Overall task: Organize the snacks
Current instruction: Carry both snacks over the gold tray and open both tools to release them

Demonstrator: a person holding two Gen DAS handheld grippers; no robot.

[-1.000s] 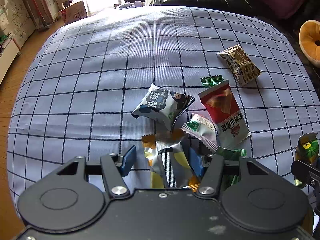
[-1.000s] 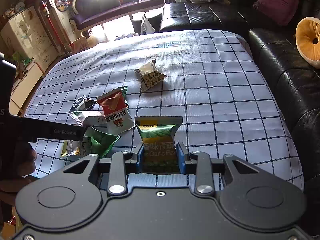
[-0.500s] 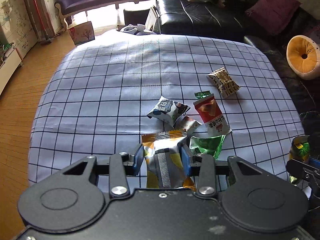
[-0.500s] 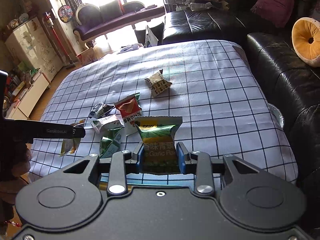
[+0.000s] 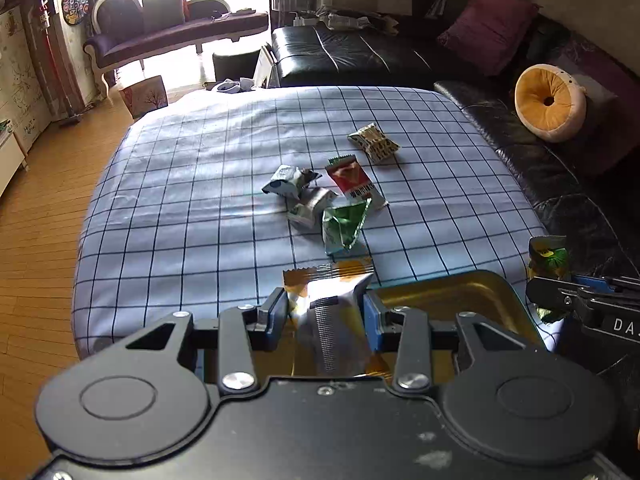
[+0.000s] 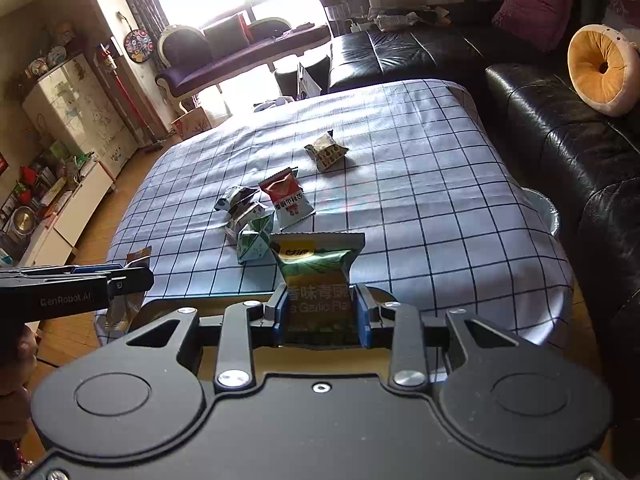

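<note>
Presently, the left gripper (image 5: 326, 312) has its jaws clamped on a silver and orange snack packet (image 5: 332, 320), lifted clear of the cloth, with a gold-coloured tray (image 5: 452, 292) showing directly beneath and to the right of it at the near edge of the table. The jaws closed in on this packet within the last second and now hold steady. The right gripper (image 6: 320, 312) grips a green garlic-flavoured pea packet (image 6: 318, 276) between its blue pads (image 6: 362, 316), the packet standing upright and above the surface. In the left wrist view the same green packet (image 5: 546, 256) appears at the near right, held in the other tool. Farther out, on the blue checked tablecloth (image 5: 192, 184), a loose cluster lies near the middle: a crumpled green packet (image 5: 344, 224) nearest, a small white packet (image 5: 310, 204) touching it on the left, a white and navy packet (image 5: 286, 182) beyond that, and a red packet (image 5: 354, 182) on the right, partly covering another green wrapper at its far end. A cream patterned packet (image 5: 374, 142) rests alone, farther still and to the right, apart from the cluster. A black leather sofa (image 5: 560, 168) borders the far and right sides of the table, bearing a round orange cushion (image 5: 546, 102).
</note>
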